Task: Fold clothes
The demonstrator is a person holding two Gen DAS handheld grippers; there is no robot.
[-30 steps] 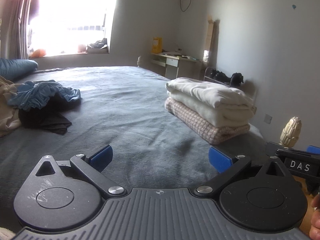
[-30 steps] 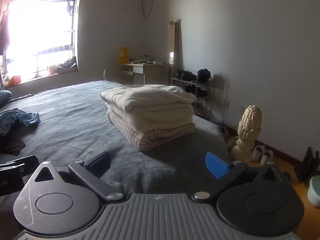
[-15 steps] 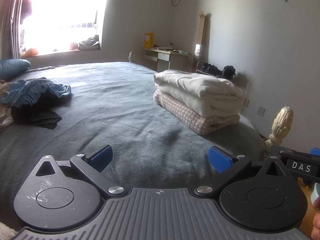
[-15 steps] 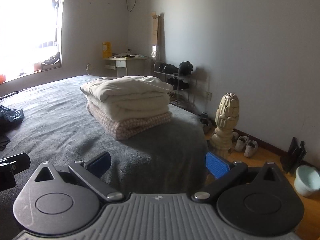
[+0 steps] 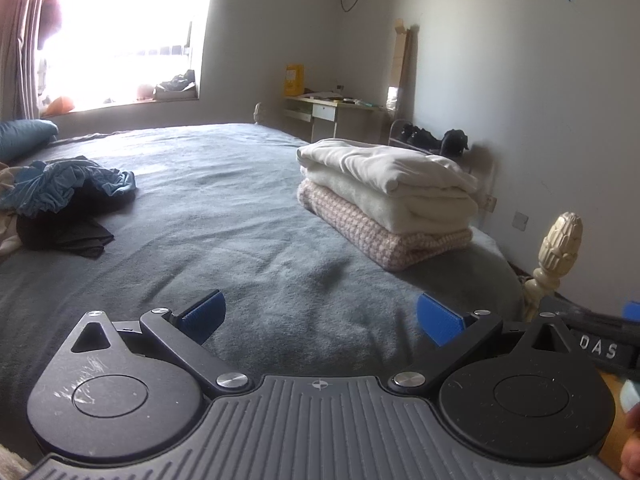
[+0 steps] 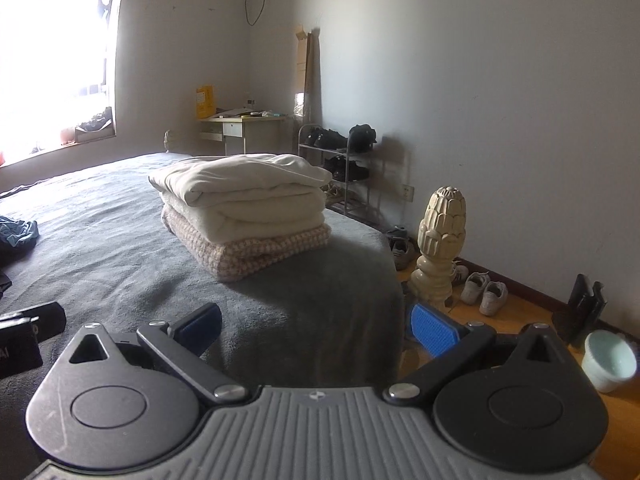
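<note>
The bed (image 5: 248, 216) wears a plain dark grey-teal cover. On it, the folded stack (image 5: 384, 204) has two cream pieces over a bottom piece (image 6: 256, 248) in a small pink-and-white check. Left of the stack lies a loose heap (image 5: 68, 200) of dusty blue cloth over black cloth, with a beige bit at its left edge. Right of the stack, the carved bedpost finial (image 6: 440, 224) is ivory. Both the left tongs (image 5: 320, 316) and the right tongs (image 6: 316, 324) have bright blue ribbed pads (image 6: 434, 330) on black arms with a grey ridged body.
</note>
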